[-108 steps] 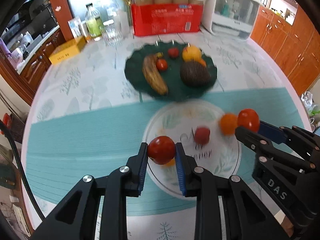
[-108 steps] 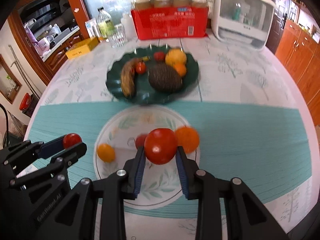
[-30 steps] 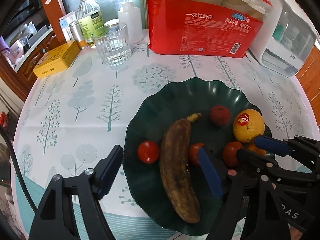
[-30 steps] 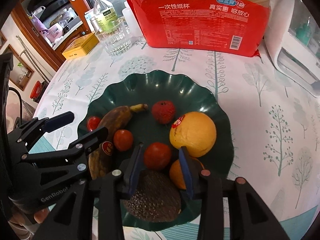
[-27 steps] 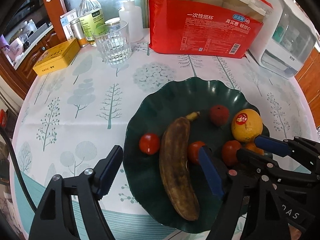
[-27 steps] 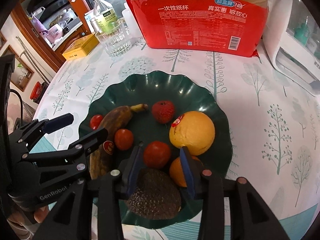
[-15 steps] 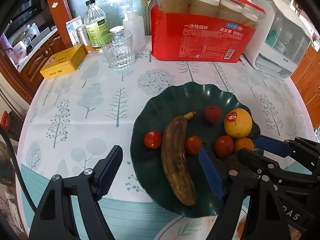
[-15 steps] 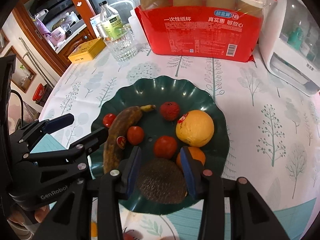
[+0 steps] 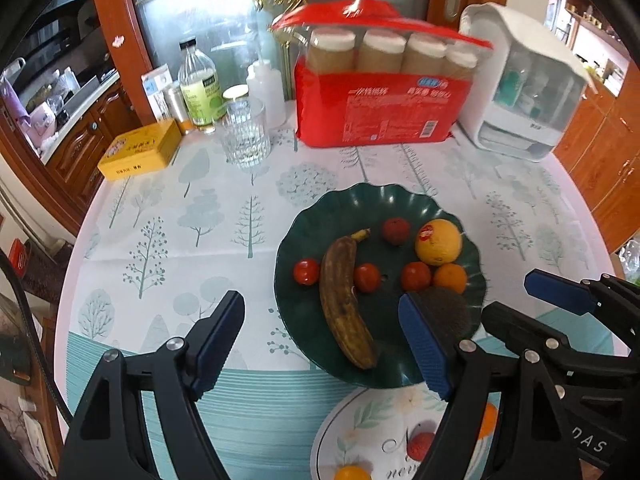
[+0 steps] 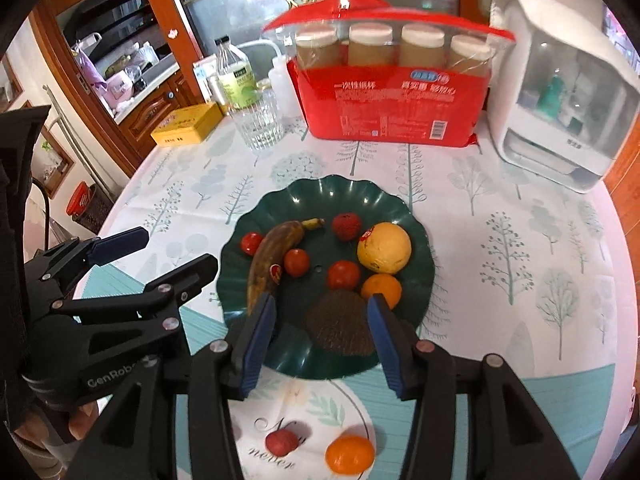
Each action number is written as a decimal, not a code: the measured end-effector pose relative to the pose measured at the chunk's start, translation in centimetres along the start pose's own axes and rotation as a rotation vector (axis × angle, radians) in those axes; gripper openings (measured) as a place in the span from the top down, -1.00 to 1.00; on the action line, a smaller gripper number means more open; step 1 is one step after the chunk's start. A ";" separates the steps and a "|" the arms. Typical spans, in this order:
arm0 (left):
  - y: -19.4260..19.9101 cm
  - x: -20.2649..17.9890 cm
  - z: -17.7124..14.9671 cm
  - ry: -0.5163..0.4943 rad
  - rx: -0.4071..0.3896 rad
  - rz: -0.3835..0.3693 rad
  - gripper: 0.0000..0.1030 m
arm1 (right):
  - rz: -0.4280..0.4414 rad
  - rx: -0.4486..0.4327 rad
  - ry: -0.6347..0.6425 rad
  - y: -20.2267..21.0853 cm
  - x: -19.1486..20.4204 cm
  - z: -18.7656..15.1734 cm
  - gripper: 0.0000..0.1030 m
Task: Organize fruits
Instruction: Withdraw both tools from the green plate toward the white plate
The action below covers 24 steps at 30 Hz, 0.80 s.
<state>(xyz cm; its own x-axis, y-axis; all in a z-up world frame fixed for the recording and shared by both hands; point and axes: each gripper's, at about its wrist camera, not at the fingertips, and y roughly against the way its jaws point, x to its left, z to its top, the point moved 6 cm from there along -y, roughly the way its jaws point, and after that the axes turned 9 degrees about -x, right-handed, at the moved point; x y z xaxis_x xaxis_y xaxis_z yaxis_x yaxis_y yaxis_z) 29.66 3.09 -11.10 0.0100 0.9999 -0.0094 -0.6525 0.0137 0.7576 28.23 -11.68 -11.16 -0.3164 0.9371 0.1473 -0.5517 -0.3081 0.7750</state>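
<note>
Both grippers are hanging above the near edge of the green plate (image 10: 280, 196), and neither is carrying anything. The left gripper (image 9: 320, 340) is standing wide, its blue pads well apart over the tablecloth (image 9: 180, 220) and the plate's left half. The right gripper (image 10: 320, 336) is standing at a moderate width; its jaws have just been opening, and nothing is being pressed between them.

The fruits are lying on the green plate, beyond the fingertips of both grippers:
- a brown banana (image 10: 272, 256) is lying along the left side, with a small tomato (image 10: 251, 243) to its left and a second tomato (image 10: 297, 263) just to its right;
- a third tomato (image 10: 344, 275) is sitting near the centre, just beyond the right gripper's pads;
- a dark avocado (image 10: 340, 328) is showing between the right gripper's pads, untouched;
- a large orange (image 10: 384, 247), a small orange (image 10: 382, 290) and a lychee (image 10: 346, 225) are occupying the right and far side.

On the white plate (image 10: 320, 404) nearer the cameras, one lychee (image 10: 282, 442) and one mandarin (image 10: 350, 454) are remaining.

Compared with a second ago, both grippers are sitting higher and farther back; the central tomato, then framed closely by the right gripper's pads, is now lying free.
</note>
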 end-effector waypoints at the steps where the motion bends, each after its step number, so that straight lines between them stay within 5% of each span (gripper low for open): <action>1: 0.5 -0.1 0.1 -0.001 -0.006 -0.005 -0.55 | -0.002 -0.007 -0.004 0.7 0.1 -0.1 -0.05; 12: 5.8 -0.5 -1.2 -0.024 -0.093 -0.039 -0.72 | -0.038 -0.063 -0.033 5.9 0.4 -2.6 -0.20; 24: 4.8 0.2 -9.5 0.009 -0.056 -0.014 -0.74 | -0.121 -0.070 -0.143 6.1 -1.4 -10.0 -0.20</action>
<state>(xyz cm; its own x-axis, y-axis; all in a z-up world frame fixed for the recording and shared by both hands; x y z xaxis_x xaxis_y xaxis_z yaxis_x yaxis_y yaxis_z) 19.34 3.38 -13.71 0.0126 0.9996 -0.0257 -0.6941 0.0272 0.7193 17.55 -16.54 -12.79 -0.1347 0.9802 0.1452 -0.6330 -0.1979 0.7485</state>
